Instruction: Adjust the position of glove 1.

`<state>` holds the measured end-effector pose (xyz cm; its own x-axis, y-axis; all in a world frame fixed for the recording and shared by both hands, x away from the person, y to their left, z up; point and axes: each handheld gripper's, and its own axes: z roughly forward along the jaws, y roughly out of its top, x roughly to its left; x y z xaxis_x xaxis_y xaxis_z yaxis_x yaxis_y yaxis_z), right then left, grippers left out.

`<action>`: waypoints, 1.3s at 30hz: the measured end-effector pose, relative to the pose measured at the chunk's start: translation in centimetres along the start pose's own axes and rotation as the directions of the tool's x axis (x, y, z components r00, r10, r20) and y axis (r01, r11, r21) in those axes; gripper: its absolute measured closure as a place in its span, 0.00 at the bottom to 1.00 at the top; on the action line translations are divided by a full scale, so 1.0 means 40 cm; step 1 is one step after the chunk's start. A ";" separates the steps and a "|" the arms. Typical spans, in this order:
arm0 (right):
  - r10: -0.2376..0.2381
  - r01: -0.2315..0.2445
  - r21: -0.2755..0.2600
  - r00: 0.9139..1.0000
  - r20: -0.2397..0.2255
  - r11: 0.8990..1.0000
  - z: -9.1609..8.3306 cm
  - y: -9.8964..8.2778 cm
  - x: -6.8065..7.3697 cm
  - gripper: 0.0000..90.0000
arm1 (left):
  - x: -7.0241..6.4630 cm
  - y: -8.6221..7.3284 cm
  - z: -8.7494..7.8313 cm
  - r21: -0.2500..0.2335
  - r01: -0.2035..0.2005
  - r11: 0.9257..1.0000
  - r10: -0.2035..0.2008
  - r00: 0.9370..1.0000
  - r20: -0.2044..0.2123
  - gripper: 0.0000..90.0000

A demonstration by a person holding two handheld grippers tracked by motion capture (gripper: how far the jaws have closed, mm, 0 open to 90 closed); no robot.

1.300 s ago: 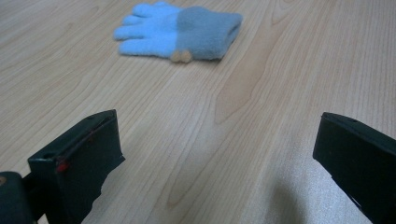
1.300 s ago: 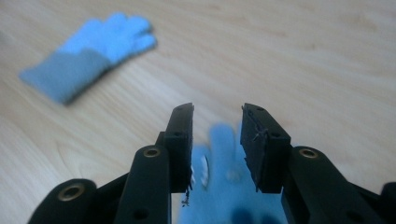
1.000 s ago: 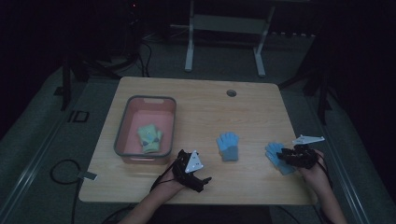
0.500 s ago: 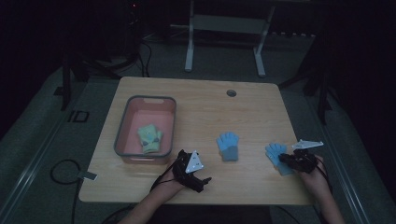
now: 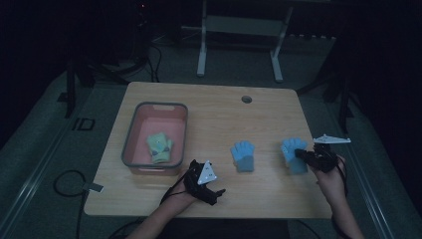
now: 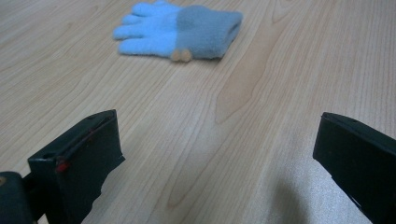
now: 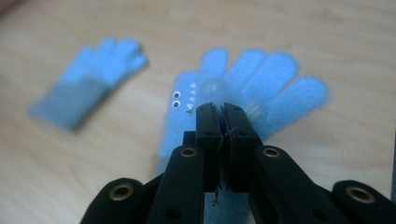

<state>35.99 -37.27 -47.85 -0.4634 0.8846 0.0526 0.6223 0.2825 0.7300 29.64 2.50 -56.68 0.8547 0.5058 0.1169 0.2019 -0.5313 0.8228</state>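
Nearest the person, the left gripper [image 5: 211,188] rests low at the table's [image 5: 209,104] front edge with its jaws spread wide and nothing between them; its own view looks across bare wood at the middle blue glove [image 6: 180,29], which lies flat well ahead of it. Farther right, the right gripper [image 5: 301,154] has just been closing and now pinches the right blue glove [image 5: 293,154], jaws pressed tight on a fold of its fabric. The step in hand looks like picking this glove up. The next move likely calls for lifting it clear without losing the thin pinch, then carrying it left past the other glove toward the pink bin [image 5: 133,130], where a green glove [image 5: 159,147] already lies. The right gripper view shows what the high view cannot: small printed eyes and teeth on the held glove [image 7: 243,79], and threads caught between the closed jaws. The high view alone gives the layout, with 2 blue gloves apart on the table and the bin well to the left.
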 end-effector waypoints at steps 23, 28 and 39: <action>0.201 -0.211 0.079 0.972 0.124 0.974 0.178 -0.036 0.041 0.92 | -0.001 0.000 -0.003 -0.009 -0.002 1.000 0.002 1.000 -0.002 0.02; 0.132 -0.142 0.081 0.984 0.115 0.987 0.174 -0.034 0.030 0.81 | -0.001 0.000 -0.003 -0.008 -0.006 1.000 0.006 1.000 -0.002 0.02; -0.011 0.011 0.044 1.000 0.006 0.999 0.120 -0.027 -0.006 0.76 | -0.001 0.000 -0.002 -0.005 -0.009 1.000 0.009 1.000 -0.008 0.02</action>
<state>38.47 -35.98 -51.92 -0.4660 0.8838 0.0404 0.6446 0.3079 0.6997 29.56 2.54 -56.62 0.8527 0.5063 0.1285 0.1916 -0.5321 0.8247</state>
